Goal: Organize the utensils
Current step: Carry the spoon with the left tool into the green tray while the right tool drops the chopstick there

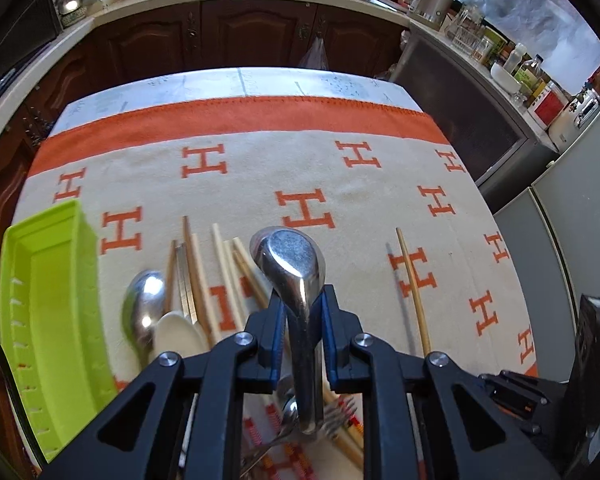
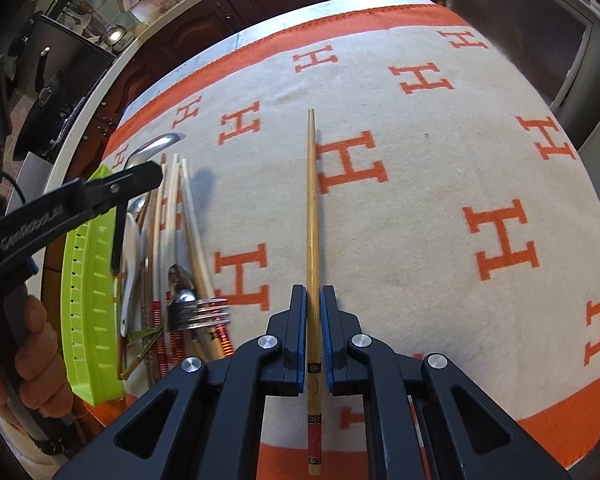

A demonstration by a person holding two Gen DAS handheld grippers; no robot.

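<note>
**Both grippers loaded over the utensil pile**

The left gripper point(image 1: 302, 300) clenched a steel spoon point(image 1: 290, 258) by its handle, above the pile of chopsticks point(image 1: 204, 280) at lower centre. The right gripper point(image 2: 314, 300) grasped one bamboo chopstick point(image 2: 311, 208). A green tray point(image 1: 52, 300) lay at far left on the orange-lettered cloth point(image 1: 340, 176). One fork point(image 2: 204, 312) showed. Dark kitchen cabinets point(image 1: 240, 32) stood behind.

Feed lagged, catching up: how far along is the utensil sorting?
Done: nothing visible in the green tray. In hand: left gripper shut on a metal spoon; right gripper shut on a chopstick. Left: the pile of chopsticks, spoons and fork beside the tray.
</note>
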